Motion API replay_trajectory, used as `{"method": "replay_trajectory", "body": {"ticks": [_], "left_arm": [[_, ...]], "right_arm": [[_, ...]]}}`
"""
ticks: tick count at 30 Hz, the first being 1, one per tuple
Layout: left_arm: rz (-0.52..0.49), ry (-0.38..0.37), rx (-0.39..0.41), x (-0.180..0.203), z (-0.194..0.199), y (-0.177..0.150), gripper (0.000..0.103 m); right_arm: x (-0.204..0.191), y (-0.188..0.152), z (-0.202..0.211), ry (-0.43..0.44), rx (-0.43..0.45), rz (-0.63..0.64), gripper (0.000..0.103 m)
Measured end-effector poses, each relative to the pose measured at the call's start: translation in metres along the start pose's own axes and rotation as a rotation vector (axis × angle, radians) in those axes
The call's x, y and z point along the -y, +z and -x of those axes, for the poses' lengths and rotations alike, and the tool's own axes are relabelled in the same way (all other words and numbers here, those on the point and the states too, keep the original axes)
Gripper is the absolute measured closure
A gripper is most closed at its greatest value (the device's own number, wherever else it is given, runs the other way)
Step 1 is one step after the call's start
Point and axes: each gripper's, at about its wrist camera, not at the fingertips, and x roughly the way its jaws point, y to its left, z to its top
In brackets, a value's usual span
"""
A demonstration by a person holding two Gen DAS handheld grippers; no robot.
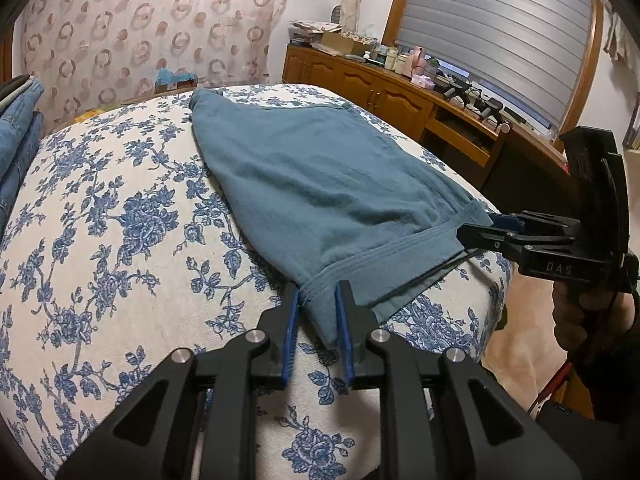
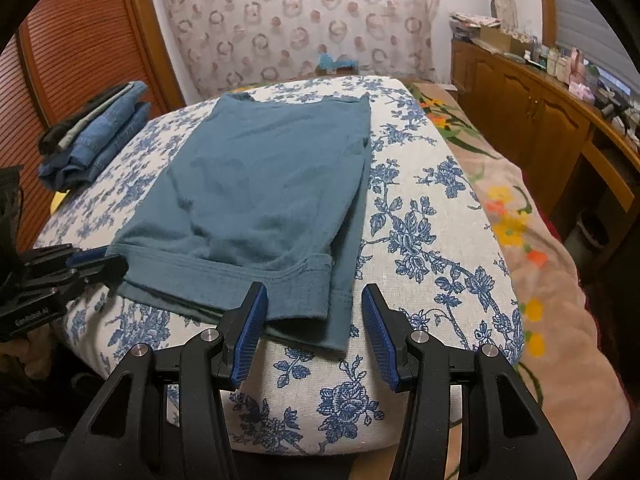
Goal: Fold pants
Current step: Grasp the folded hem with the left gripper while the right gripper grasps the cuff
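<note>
Where the teal pants [image 2: 256, 184] lie flat on the floral-covered bed [image 2: 432, 240], long axis running away from both grippers, left gripper [image 1: 318, 312] pinches the near hem corner; right gripper [image 2: 314, 334] stands half open, empty, straddling the other corner.

jeans stack [image 1: 18, 136] cut by edge

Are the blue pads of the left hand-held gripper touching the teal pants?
Touching. The left wrist view shows the left hand-held gripper with both pads pinching the teal pants at a hem corner.
</note>
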Motion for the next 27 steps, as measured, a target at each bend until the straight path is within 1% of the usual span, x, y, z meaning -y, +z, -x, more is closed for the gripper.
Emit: {"method": "replay_trajectory", "body": {"ticks": [2,6,9,12,14,17,19,24,25,26,27], "left_arm": [[0.005,0.005,0.001,-0.002,0.000,0.000,0.081],[0.023,-0.010,0.002,-0.006,0.000,0.000,0.079],[0.021,-0.007,0.003,-0.006,0.000,0.000,0.079],[0.024,-0.010,0.004,-0.006,0.000,0.000,0.077],[0.018,-0.007,0.005,-0.005,0.000,0.000,0.074],[0.006,0.005,0.001,-0.002,-0.001,0.001,0.072],[0.008,0.006,0.001,-0.002,-0.001,0.001,0.072],[-0.011,0.023,0.004,0.001,-0.002,0.000,0.072],[-0.019,0.026,0.001,0.002,-0.002,0.001,0.074],[-0.020,0.016,-0.004,0.002,-0.002,0.001,0.083],[-0.007,-0.015,-0.006,0.000,-0.001,0.003,0.084]], "right_arm": [[-0.001,-0.001,0.000,0.013,0.004,0.004,0.060],[-0.001,-0.003,0.000,0.021,0.010,-0.002,0.063],[0.000,-0.003,0.001,0.023,0.011,-0.004,0.067],[0.002,-0.003,0.002,0.026,0.017,-0.003,0.075],[0.004,-0.004,0.004,0.032,0.021,-0.005,0.084],[0.005,-0.004,0.005,0.038,0.026,-0.007,0.092],[0.005,-0.004,0.006,0.043,0.029,-0.006,0.094],[0.002,-0.006,0.010,0.060,0.051,-0.004,0.096],[0.002,-0.006,0.011,0.064,0.053,-0.006,0.096],[0.002,-0.006,0.011,0.069,0.057,-0.007,0.096],[0.002,-0.006,0.012,0.076,0.061,-0.007,0.096]]}}
